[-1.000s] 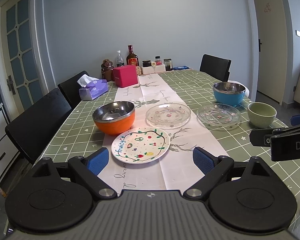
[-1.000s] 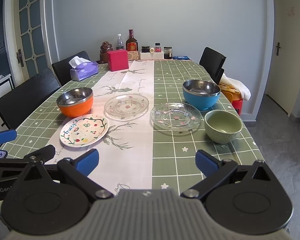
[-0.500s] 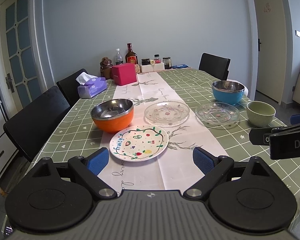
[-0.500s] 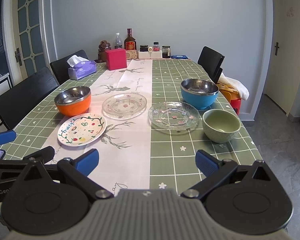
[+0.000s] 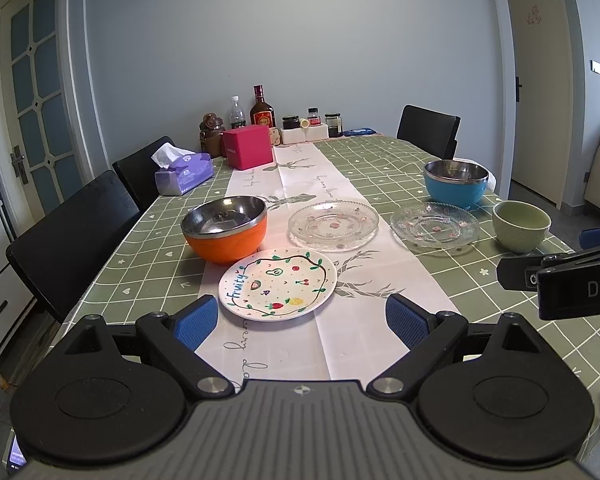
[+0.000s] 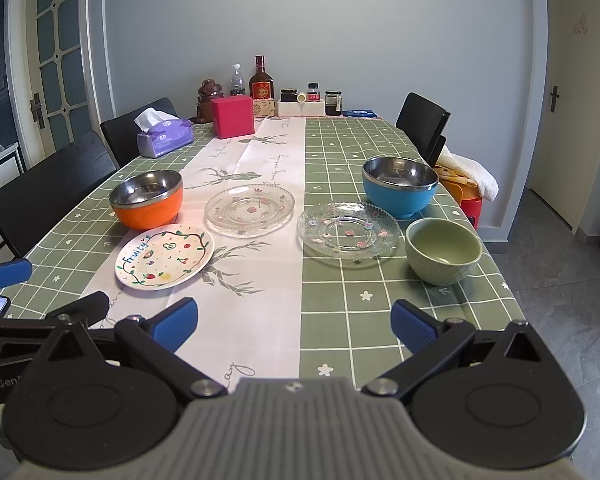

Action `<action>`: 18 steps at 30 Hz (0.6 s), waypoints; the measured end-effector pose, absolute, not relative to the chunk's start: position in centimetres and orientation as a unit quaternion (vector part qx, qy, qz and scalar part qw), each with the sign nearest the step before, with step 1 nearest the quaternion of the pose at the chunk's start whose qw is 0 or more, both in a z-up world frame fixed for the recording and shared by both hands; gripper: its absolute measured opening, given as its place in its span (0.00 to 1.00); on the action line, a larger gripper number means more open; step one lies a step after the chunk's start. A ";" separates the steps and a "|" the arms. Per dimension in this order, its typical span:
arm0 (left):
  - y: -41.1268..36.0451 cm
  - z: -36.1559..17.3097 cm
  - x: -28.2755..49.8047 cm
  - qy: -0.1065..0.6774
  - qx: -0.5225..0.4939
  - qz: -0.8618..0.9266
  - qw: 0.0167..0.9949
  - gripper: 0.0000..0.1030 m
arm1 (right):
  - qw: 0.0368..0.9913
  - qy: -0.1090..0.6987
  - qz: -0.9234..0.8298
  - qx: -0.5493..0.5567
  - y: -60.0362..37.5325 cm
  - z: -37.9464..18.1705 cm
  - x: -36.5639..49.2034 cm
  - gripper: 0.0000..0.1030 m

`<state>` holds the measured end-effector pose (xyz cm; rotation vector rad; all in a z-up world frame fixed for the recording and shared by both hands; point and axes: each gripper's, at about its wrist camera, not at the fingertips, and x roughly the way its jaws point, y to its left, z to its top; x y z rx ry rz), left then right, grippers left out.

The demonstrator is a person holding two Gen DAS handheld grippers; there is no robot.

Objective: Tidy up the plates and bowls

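Green-checked table (image 5: 380, 160) carries everything — orange bowl (image 5: 225, 229) just behind the white fruit plate (image 5: 277, 283), two glass plates (image 5: 333, 225) (image 5: 434, 225) mid-table, blue bowl (image 6: 400, 186) and green bowl (image 6: 443, 250) rightward — while left gripper (image 5: 302, 322) and right gripper (image 6: 294, 322) hover wide, empty.

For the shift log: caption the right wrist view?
Open right gripper faces three bowls and three plates on the table.
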<state>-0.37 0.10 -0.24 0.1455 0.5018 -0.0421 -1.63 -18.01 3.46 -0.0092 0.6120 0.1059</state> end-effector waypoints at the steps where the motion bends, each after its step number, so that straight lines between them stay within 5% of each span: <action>1: 0.1 -0.3 -0.4 0.248 0.072 -0.021 0.966 1.00 | 0.952 0.302 0.052 -0.005 -18.0 3.4 -1.6 0.98; 18: 0.2 -0.4 -0.6 0.249 0.071 -0.020 0.966 1.00 | 0.950 0.306 0.054 -0.006 -18.1 3.3 -1.6 0.98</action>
